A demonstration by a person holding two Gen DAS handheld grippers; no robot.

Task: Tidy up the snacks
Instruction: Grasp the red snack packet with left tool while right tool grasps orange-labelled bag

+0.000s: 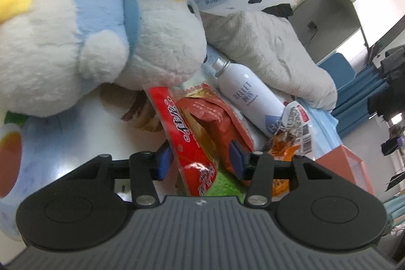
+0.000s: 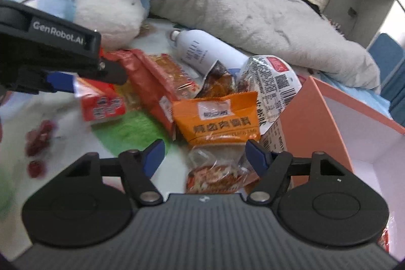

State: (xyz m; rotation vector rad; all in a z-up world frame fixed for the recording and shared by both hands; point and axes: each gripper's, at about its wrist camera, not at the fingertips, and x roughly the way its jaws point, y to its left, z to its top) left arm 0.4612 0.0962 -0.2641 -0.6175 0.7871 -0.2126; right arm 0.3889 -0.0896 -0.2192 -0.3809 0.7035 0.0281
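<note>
The left gripper [image 1: 201, 160] has its blue pads on both sides of a long red snack packet [image 1: 188, 141], but I cannot tell if they squeeze it. The packet stands on its edge, its long side running from the plush penguin [image 1: 101, 47] down toward the camera; its near end is cut off behind the gripper. The right gripper [image 2: 205, 156] stands wide, with a small clear snack bag [image 2: 215, 172] between its fingers, not pinched. Just past it lies an orange packet [image 2: 217, 115], long side going left to right, beside the pink box [image 2: 311, 113]. A white spray bottle [image 2: 202, 52] lies tilted behind, partly hidden.
</note>
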